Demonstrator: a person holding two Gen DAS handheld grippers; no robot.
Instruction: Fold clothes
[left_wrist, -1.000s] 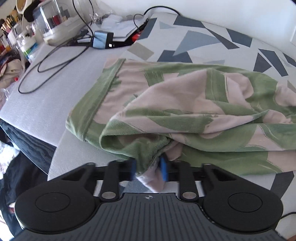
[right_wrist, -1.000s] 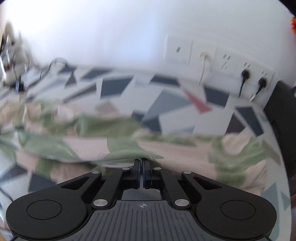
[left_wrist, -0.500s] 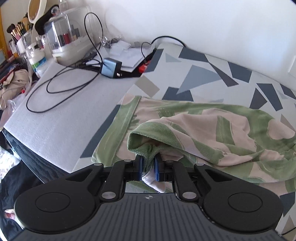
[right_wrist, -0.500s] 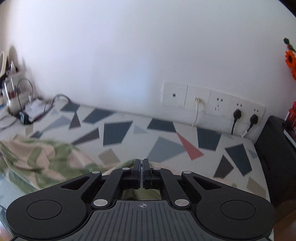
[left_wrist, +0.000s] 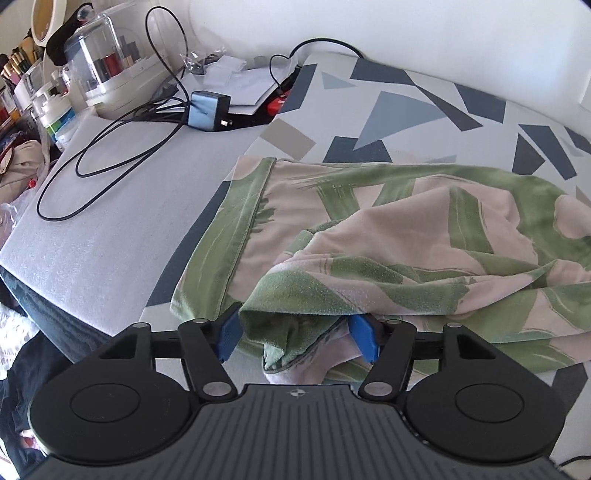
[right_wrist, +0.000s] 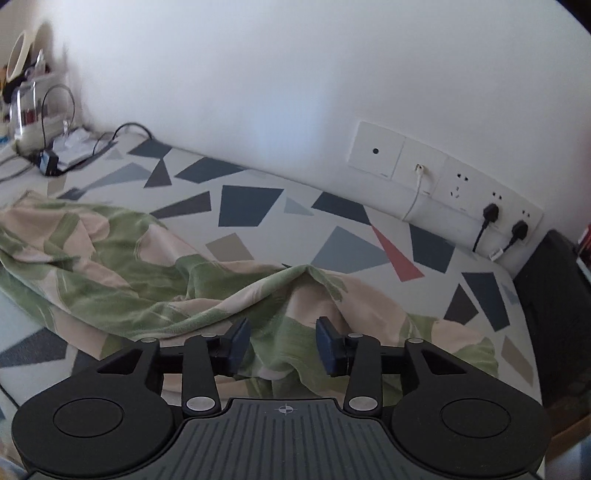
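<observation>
Soft daylight fills both fisheye views, edges bowed and corners dark; ahead of the right claw the white wall (right_wrist: 258, 92) glares, far-left clutter smeared.

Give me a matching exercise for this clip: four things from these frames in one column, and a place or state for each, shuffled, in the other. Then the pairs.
Things
1. left gripper
2. green and pink garment
3. black cable
4. two black plugs

Places or states
A. in the wall sockets
B. looped on the plain grey surface
C. open, fabric lying between its blue pads
D. crumpled on the triangle-patterned sheet

Pairs: 1-C, 2-D, 3-B, 4-A
</observation>
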